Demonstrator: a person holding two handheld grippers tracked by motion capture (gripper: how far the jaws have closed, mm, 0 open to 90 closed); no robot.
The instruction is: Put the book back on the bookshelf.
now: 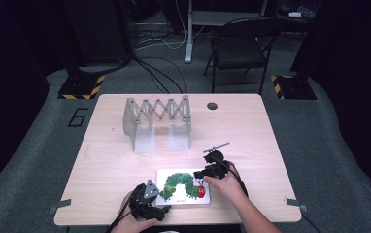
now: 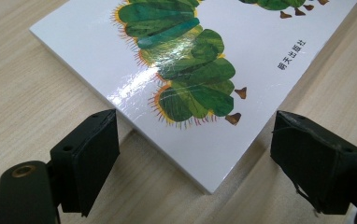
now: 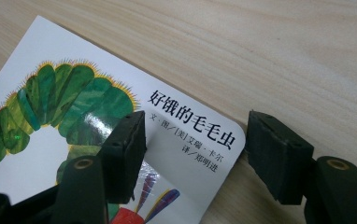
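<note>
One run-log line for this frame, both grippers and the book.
left gripper: open, straddling book corner | right gripper: open, one jaw over cover, one beside edge | book: flat on table, closed

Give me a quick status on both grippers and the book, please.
Left gripper open, straddling book near corner. Right gripper open over far corner, not gripping. Book flat on table. Nothing in the way.
</note>
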